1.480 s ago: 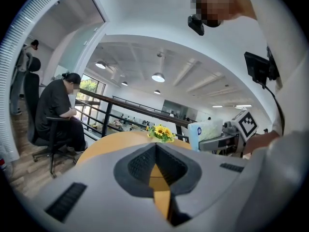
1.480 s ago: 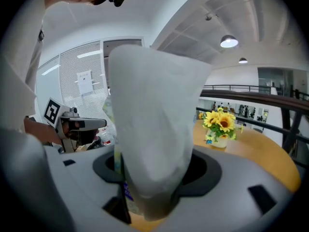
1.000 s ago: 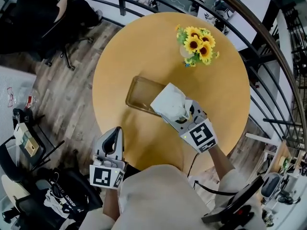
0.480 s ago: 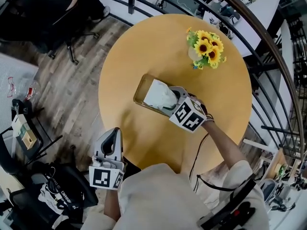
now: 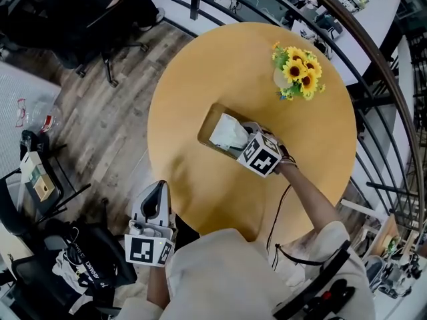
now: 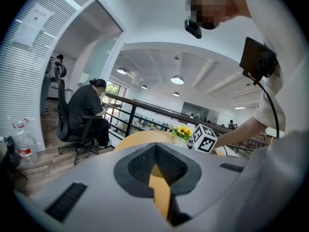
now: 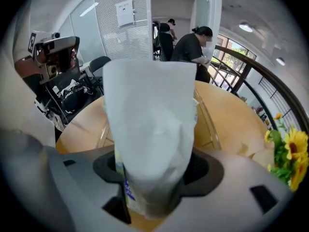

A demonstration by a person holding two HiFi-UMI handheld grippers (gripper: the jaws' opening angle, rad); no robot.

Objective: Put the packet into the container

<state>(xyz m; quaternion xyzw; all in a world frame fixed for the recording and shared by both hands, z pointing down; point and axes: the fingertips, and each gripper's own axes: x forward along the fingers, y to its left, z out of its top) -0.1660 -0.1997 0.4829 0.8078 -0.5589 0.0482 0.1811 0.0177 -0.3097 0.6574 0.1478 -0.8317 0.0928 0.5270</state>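
A white packet (image 5: 229, 131) is clamped in my right gripper (image 5: 242, 141), which hangs over the clear rectangular container (image 5: 208, 121) in the middle of the round yellow table (image 5: 193, 65). In the right gripper view the packet (image 7: 149, 129) stands up between the jaws and fills the middle. The container's rims (image 7: 206, 117) show on both sides behind it. Whether the packet touches the container's floor is hidden. My left gripper (image 5: 154, 192) sits off the table near the person's body, its jaws (image 6: 157, 178) together with nothing in them.
A vase of sunflowers (image 5: 299, 72) stands at the table's far right. Railings curve behind the table. A person sits on an office chair (image 5: 87, 12) at the far left. Bags and a chair (image 5: 73, 265) lie on the wooden floor at the left.
My right gripper has carried the packet away from the person's body, from the container's near edge to over its middle. The left gripper has stayed put.
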